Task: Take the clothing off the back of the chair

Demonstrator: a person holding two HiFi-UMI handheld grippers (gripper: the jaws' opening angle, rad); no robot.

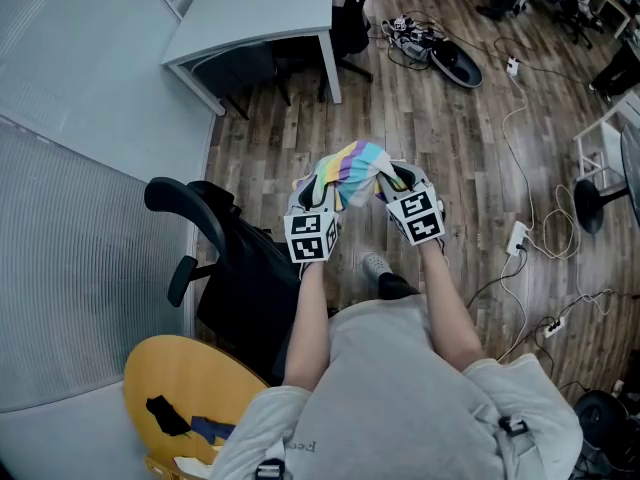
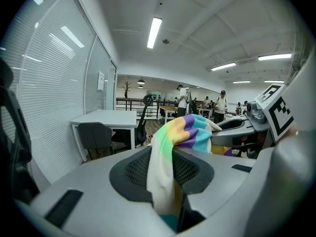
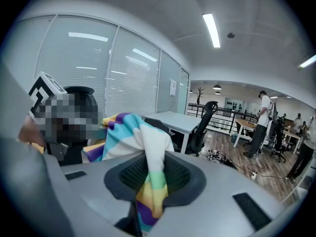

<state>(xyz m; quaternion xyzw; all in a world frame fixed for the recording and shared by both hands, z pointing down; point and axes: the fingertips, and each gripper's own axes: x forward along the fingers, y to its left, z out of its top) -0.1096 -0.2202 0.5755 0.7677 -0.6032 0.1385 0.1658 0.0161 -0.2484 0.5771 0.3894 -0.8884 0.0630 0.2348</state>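
A rainbow-striped piece of clothing (image 1: 357, 171) hangs bunched between my two grippers, held up in the air in front of me. My left gripper (image 1: 318, 200) is shut on its left end; in the left gripper view the cloth (image 2: 170, 162) is pinched between the jaws. My right gripper (image 1: 398, 184) is shut on the right end, and the right gripper view shows the striped cloth (image 3: 148, 181) clamped in its jaws. The black office chair (image 1: 225, 258) stands below and to the left, its back bare.
A white desk (image 1: 262, 13) stands ahead with a dark chair (image 1: 350, 18) beside it. Cables and a power strip (image 1: 517, 238) lie on the wood floor at right. A round yellow table (image 1: 185, 393) is at lower left. A blind-covered glass wall (image 1: 70, 168) runs along the left.
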